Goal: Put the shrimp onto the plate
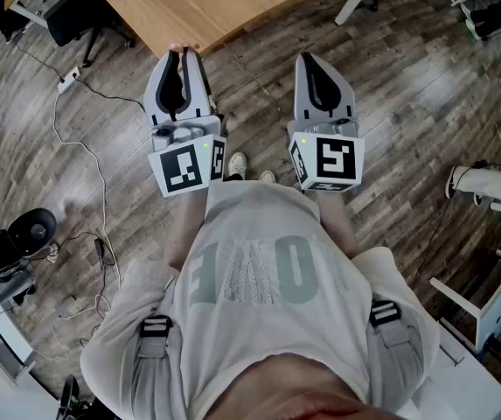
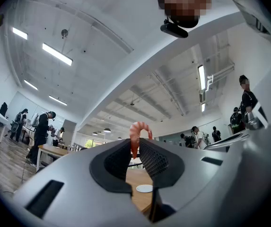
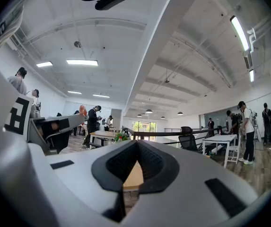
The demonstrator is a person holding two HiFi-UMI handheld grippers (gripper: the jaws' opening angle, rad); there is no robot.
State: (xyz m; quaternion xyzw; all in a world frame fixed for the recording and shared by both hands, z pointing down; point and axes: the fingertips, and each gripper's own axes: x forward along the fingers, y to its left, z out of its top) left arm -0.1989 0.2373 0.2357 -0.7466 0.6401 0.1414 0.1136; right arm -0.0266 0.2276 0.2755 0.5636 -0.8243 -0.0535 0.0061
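**Shrimp held in the left jaws, plate on the tabletop ahead**

The left gripper has its jaws pinching a shrimp. The shrimp is pink-orange, curved like a hook, and its arched back stands above the jaw tips. The pads are black with a fine grid texture. The shell around them is smooth grey plastic.

The right gripper has the same shape and material. Its jaws are pressed together at the tips with nothing between them.

The left gripper view shows a small, round, white plate lying flat on the light wooden tabletop, well apart from the shrimp.

The head view shows something else: both grippers are held side by side over a floor of dark wood planks, with the left gripper's tip just at the edge of the tabletop. There the shrimp is only a small pink spot.
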